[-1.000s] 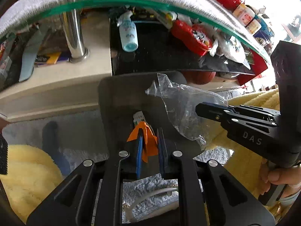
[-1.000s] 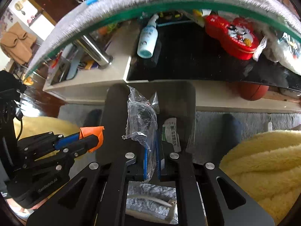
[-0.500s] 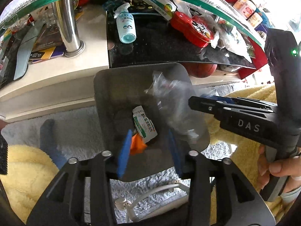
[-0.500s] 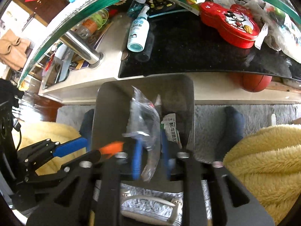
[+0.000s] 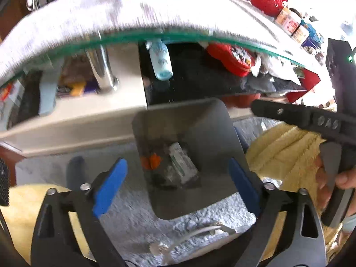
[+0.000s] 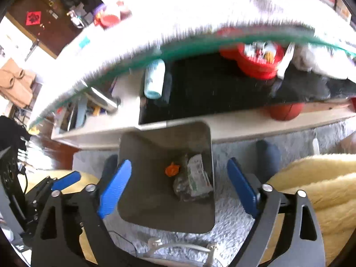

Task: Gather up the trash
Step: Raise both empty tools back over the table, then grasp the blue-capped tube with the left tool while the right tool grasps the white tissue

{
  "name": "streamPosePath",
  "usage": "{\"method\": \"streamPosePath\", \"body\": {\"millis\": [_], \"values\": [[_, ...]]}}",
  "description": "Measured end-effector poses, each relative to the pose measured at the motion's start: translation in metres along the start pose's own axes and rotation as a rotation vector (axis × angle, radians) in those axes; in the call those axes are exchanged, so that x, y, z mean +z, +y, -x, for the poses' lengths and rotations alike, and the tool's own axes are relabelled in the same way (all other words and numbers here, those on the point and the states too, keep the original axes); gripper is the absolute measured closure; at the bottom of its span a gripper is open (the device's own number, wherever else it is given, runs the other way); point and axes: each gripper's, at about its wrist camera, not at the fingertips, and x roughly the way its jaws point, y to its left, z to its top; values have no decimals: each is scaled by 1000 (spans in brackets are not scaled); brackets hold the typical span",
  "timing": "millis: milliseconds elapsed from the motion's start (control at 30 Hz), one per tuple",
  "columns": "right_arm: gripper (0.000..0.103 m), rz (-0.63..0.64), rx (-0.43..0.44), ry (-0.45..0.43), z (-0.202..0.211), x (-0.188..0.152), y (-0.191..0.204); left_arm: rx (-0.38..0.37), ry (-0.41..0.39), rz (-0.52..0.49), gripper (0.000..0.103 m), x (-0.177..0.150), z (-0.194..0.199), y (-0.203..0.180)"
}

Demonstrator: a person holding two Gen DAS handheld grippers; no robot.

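Note:
A grey metal bin (image 5: pixel 211 133) (image 6: pixel 155 211) stands on the grey rug below both grippers. At its bottom lie an orange scrap (image 5: pixel 152 160) (image 6: pixel 171 169), a white and green packet (image 5: pixel 181 163) (image 6: pixel 198 174) and a clear plastic bag (image 6: pixel 181 188). My left gripper (image 5: pixel 176 188) is open and empty above the bin's near rim. My right gripper (image 6: pixel 179 188) is open and empty above the bin. The right gripper's black body (image 5: pixel 311 120) shows at the right of the left wrist view.
A glass table top (image 5: pixel 155 36) with a grey cloth juts over a lower shelf holding a spray bottle (image 5: pixel 161 63), a red tin (image 5: pixel 231 59) and a chrome leg (image 5: pixel 103 71). Yellow fluffy fabric (image 6: pixel 311 189) lies to the right. A white cable (image 5: pixel 195 233) lies on the rug.
Both grippers opened and let go. The orange scrap and the clear plastic bag dropped into the bin. Both grippers rose, and the table top now shows.

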Motion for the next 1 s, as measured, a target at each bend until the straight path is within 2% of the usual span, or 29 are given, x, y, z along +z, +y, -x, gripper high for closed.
{"method": "streamPosePath", "body": {"millis": [267,433,733,900,967,1000], "values": [[11,48,23,-146,55,51,14,5,-95,22,8,41,39,14],[11,101,-2,-198,66,91,24,32,-135,22,8,75,51,24],[11,189,-39,-215,41,152,44,77,-180,22,8,145,53,50],[12,191,-26,-209,19,176,47,66,-186,48,8,177,39,66],[15,191,-20,-210,10,182,49,66,-184,52,8,187,32,69],[21,193,-16,-207,6,185,50,65,-184,50,9,192,28,70]]}}
